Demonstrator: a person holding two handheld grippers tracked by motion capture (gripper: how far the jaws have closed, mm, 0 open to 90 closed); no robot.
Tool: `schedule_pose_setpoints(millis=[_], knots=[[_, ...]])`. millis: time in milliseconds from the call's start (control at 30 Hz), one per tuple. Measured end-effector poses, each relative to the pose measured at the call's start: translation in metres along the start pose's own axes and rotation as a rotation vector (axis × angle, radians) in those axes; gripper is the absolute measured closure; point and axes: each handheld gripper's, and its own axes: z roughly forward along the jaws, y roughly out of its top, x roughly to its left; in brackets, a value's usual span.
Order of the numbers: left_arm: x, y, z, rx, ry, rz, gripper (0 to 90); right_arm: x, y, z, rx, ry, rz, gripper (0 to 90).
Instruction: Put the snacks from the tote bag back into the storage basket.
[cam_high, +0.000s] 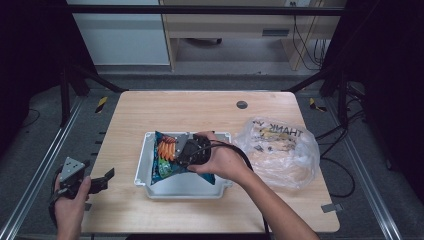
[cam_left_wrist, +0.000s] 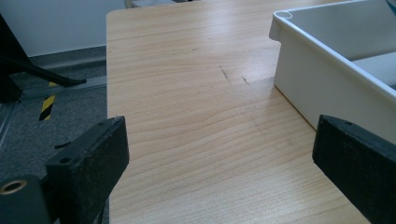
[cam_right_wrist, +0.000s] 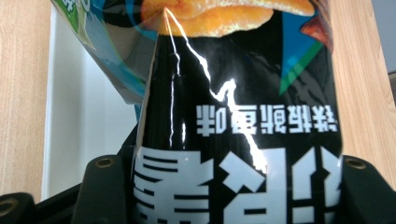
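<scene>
Right gripper is clamping a snack bag over the white bin, seemingly for packing, while left gripper is waiting open at the table edge.

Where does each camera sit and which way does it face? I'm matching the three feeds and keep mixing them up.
High view: above the person's side, looking forward and down on the table; both forearms, the left gripper and right gripper show.
Left gripper view: rides the left gripper, looking along its open jaws across the table at the white bin.
Right gripper view: rides the right gripper, jaws clamping the chip bag over the bin.
Shared: all three show the white bin and the wooden tabletop.
</scene>
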Motion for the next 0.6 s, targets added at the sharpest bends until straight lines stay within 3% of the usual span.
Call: schedule_pose_setpoints(millis=[600], knots=[[0.000,0.000,0.000,-0.001,-0.004,0.007,4.0,0.002,-0.013,0.013,0.021,0.034,0.023,39.6]])
